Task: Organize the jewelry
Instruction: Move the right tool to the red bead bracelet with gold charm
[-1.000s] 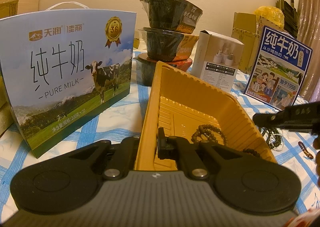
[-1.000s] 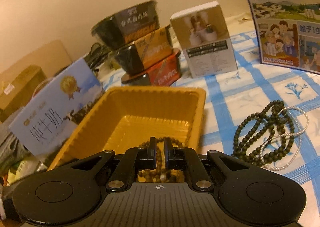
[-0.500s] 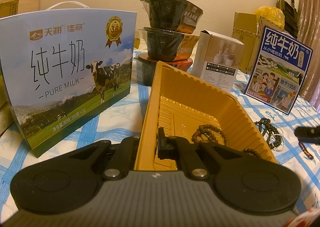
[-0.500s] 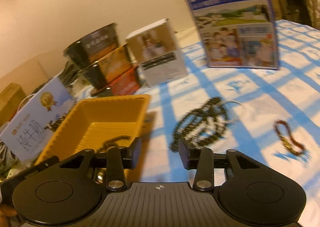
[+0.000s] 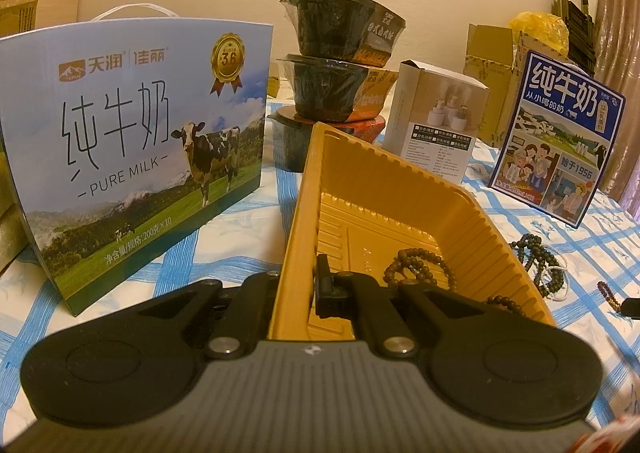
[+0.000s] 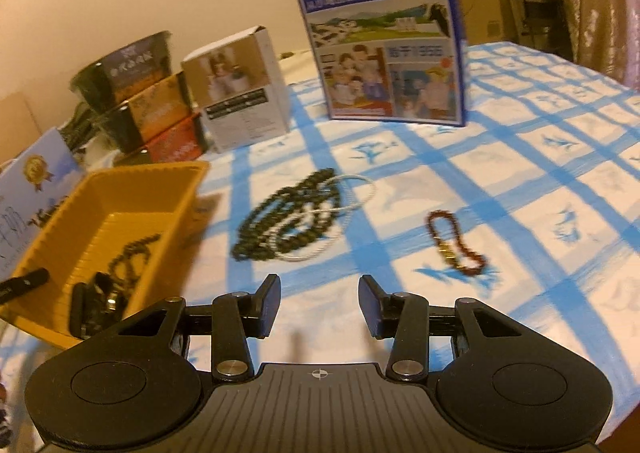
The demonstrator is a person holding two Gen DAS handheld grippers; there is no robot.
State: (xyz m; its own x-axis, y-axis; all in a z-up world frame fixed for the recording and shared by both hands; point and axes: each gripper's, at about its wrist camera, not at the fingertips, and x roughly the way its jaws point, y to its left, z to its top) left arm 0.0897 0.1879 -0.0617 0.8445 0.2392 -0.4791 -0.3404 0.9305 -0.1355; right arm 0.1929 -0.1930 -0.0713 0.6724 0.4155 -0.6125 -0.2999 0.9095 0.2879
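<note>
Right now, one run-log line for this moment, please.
left gripper: shut on yellow tray wall | right gripper: open, empty | dark bead strand, reddish bracelet: on tablecloth

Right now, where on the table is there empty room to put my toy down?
Bare cloth lies right of the reddish bracelet, out to the table's edge, and just ahead of the open right gripper. It is crowded between the yellow tray and the dark beads, and along the back by the blue milk box.

Pure-milk gift box (image 5: 136,157), stacked black bowls (image 5: 340,73), white carton (image 5: 436,129), blue milk box (image 6: 380,33)
</note>
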